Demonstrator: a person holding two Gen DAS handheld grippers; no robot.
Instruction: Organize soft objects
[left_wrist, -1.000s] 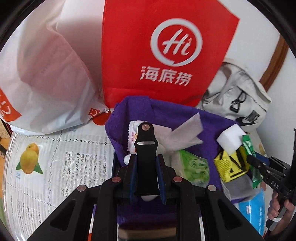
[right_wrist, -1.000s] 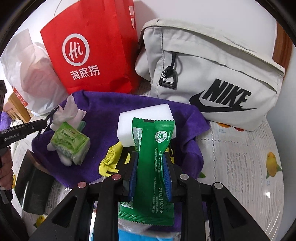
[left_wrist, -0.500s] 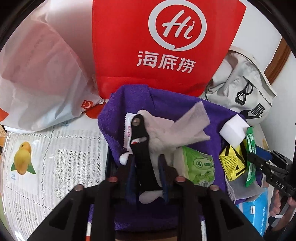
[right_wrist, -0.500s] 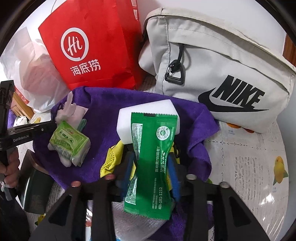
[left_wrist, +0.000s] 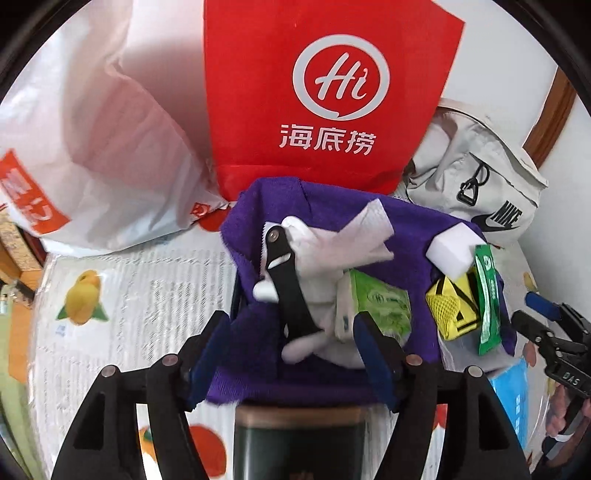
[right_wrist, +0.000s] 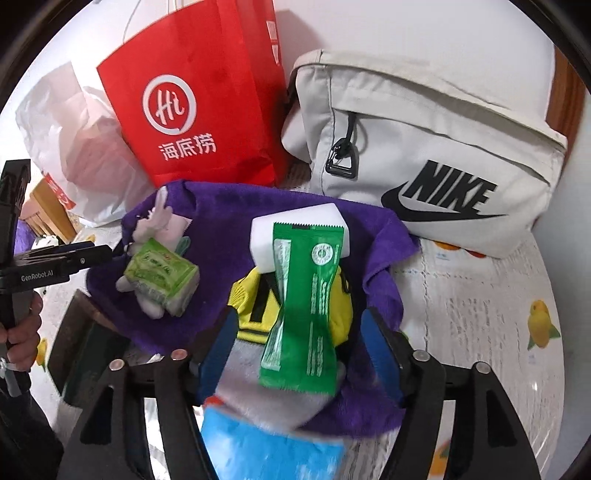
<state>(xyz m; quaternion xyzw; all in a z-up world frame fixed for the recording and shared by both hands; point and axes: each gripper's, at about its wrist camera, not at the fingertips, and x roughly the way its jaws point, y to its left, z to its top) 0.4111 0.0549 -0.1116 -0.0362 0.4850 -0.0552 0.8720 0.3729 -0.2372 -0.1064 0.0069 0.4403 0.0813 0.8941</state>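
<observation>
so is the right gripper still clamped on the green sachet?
No: the right gripper stands open, and the green sachet lies loose on the pile between its blue pads.

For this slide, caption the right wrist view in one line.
Open right gripper around a green sachet lying over a yellow pouch and white sponge on a purple towel.

Red paper bag (left_wrist: 325, 96), beyond the jaws: white ring logo "Hi" over "海底捞".
Grey pouch (right_wrist: 424, 155), beyond and to the right of the right gripper's jaws: black "NIKE" with swoosh.
Left gripper (right_wrist: 55, 271), seen left of the right jaws: "GenRobot.AI" on its black arm.
Right gripper (left_wrist: 554, 354), seen right of the left jaws: "DAS", partly legible.
Green sachet (right_wrist: 306, 295), between the right jaws: print too small to read.
</observation>
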